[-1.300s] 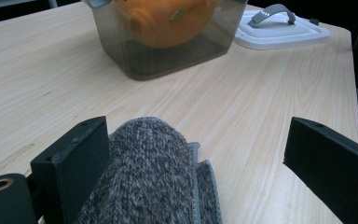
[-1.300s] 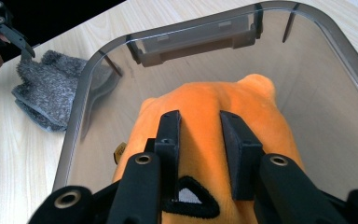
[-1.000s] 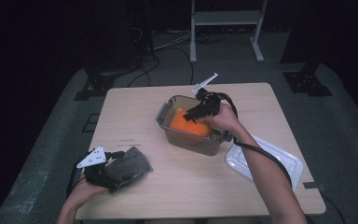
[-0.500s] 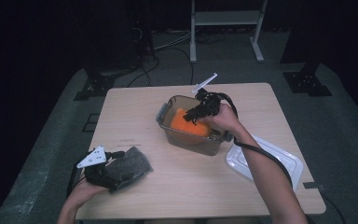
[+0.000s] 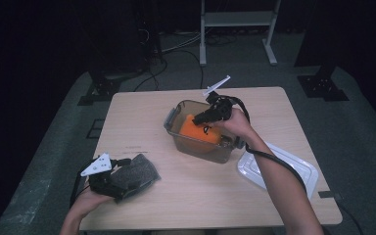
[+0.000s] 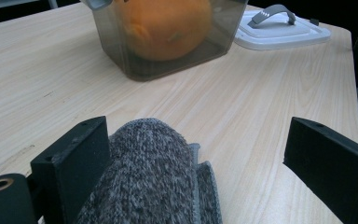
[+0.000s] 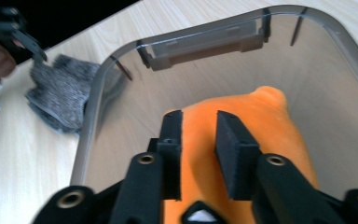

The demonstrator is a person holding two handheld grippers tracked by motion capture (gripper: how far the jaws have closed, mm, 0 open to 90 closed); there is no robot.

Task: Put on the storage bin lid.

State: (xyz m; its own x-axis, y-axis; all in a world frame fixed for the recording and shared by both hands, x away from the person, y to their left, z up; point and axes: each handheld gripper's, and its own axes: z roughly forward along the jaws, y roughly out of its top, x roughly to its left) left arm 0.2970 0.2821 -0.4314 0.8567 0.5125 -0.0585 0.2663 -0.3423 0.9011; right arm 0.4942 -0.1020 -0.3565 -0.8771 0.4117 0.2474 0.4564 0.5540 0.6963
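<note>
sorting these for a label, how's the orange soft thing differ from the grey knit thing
The orange soft thing sits inside the clear bin, pinched by the right gripper; the grey knit thing lies folded on the bare table between the left gripper's open jaws. Orange looks smooth, grey coarse-knit. Both are soft fabric.

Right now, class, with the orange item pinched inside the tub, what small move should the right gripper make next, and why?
Probably open the jaws and let go. The right gripper is pinched on the orange cloth, which already sits down inside the clear tub. The left gripper stands open around the grey cloth, and the lid lies off to one side.
</note>
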